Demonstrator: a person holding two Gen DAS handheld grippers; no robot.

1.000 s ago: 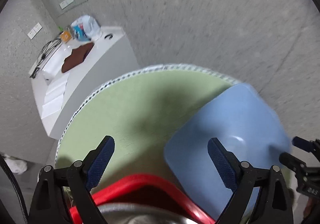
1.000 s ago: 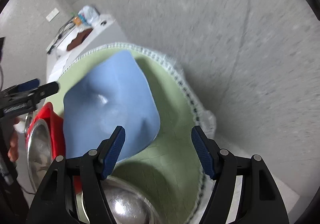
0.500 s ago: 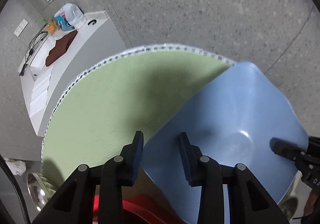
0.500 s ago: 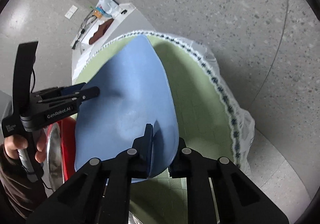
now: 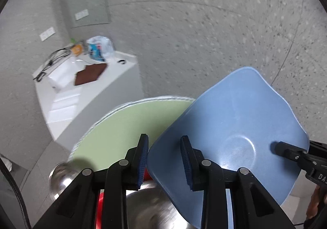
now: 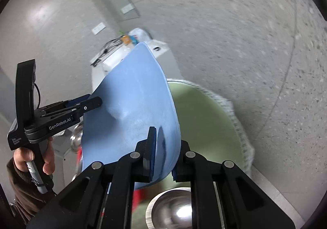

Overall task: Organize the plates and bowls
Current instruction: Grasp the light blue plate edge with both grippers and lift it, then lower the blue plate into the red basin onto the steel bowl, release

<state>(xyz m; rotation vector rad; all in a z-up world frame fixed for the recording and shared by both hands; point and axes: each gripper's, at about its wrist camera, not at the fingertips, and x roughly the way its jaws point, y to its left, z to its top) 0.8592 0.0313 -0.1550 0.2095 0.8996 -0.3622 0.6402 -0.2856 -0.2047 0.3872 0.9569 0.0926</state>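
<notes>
Blue plate (image 5: 241, 127), squarish with a round well, held tilted in the air above round table (image 5: 122, 125) with green cloth. Left gripper (image 5: 164, 159) clamps plate's near edge, one pad on each face; right gripper (image 6: 163, 153) is pinched tight on the opposite rim. Steel bowl (image 6: 173, 210) sits below, red-rimmed dish (image 5: 100, 208) beside it.
</notes>
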